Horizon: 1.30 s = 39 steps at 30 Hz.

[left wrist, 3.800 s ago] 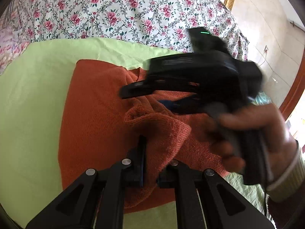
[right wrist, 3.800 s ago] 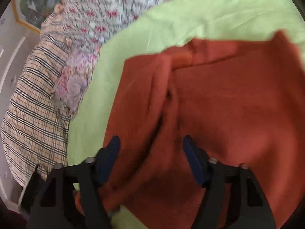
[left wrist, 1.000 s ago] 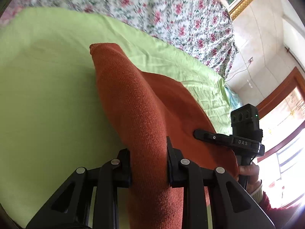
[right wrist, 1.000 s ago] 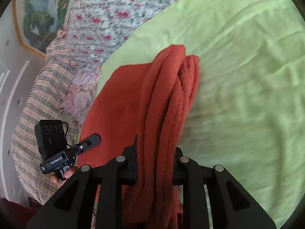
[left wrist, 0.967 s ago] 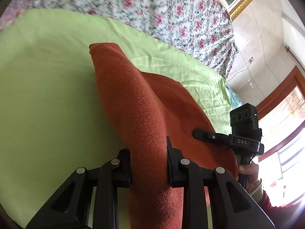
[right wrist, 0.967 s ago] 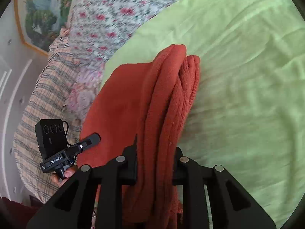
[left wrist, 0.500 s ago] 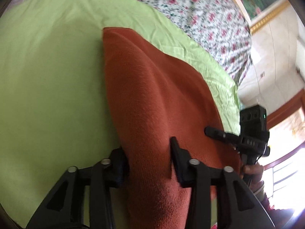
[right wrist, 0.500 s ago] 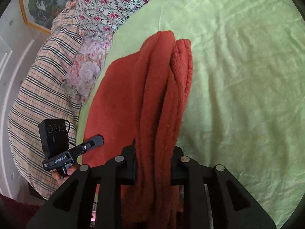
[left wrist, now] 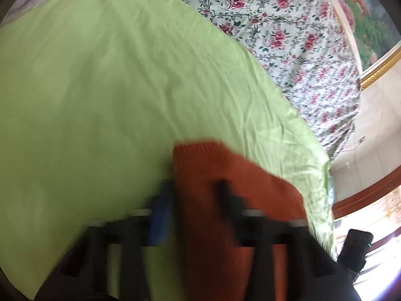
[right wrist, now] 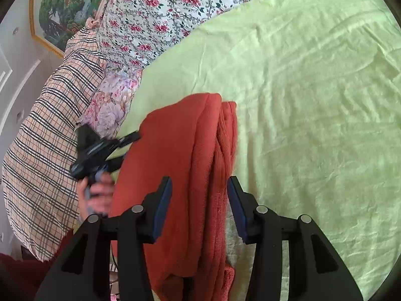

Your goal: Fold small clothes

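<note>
A rust-orange knit garment (right wrist: pixel 185 175) lies folded lengthwise on the green sheet (right wrist: pixel 313 100). My right gripper (right wrist: pixel 199 188) is open, its jaws apart on either side of the folded edge. In the left wrist view the garment (left wrist: pixel 225 200) runs between my left gripper's (left wrist: pixel 195 190) blurred fingers, which stand apart. The left gripper also shows in the right wrist view (right wrist: pixel 100 148), held at the garment's left edge with its fingers apart.
A floral quilt (left wrist: pixel 288 25) lies beyond the green sheet (left wrist: pixel 100 87). A plaid cloth (right wrist: pixel 42 150) and a floral pillow (right wrist: pixel 110 100) sit at the left. The bed edge and floor (left wrist: pixel 371 138) are at the right.
Both grippers have opened and let go of the garment, which now lies flatter on the sheet. Both have drawn back; the left view is blurred by motion.
</note>
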Each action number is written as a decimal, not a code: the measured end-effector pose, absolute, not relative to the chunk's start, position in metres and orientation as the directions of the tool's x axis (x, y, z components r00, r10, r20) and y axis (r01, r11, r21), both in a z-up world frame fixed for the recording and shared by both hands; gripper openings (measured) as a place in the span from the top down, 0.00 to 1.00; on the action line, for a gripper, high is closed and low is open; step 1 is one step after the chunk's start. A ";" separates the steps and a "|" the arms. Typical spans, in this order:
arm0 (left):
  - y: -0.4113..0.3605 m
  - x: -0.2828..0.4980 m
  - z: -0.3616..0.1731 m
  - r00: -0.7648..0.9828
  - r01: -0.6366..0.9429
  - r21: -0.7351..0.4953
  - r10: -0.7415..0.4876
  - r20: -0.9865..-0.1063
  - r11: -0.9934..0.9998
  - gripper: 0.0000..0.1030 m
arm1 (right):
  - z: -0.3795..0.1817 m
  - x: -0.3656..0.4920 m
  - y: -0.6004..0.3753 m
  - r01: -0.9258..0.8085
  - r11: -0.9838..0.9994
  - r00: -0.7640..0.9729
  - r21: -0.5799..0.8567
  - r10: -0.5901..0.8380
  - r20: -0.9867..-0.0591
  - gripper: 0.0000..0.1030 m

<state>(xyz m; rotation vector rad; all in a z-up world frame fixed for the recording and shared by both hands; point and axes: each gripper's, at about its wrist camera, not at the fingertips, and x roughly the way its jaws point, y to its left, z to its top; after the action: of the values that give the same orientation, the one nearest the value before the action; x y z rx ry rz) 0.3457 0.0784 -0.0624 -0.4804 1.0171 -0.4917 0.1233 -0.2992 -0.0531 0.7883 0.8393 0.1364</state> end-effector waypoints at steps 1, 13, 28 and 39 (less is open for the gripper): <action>0.076 0.353 -0.061 0.447 0.161 -0.574 -0.578 -0.683 0.803 0.85 | -0.051 0.122 -0.299 0.183 0.719 0.679 0.670 0.401 -0.615 0.54; 0.075 0.260 -0.010 0.572 0.221 -0.417 -0.464 -0.677 0.882 0.53 | -0.029 0.129 -0.291 0.142 0.759 0.702 0.635 0.375 -0.605 0.54; 0.048 0.141 -0.042 0.508 0.264 -0.270 -0.371 -0.778 0.926 0.45 | -0.013 0.157 -0.266 0.125 0.822 0.689 0.556 0.331 -0.644 0.90; 0.036 0.136 -0.065 0.465 0.251 -0.247 -0.341 -0.817 0.936 0.45 | -0.077 0.148 -0.290 0.303 0.797 0.603 0.523 0.265 -0.753 0.90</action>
<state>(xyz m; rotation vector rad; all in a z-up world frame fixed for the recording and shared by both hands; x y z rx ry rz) 0.1361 0.0356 -0.0647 -0.0971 1.0245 -0.3636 0.1482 -0.2897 -0.0772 0.6746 0.9433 -0.0236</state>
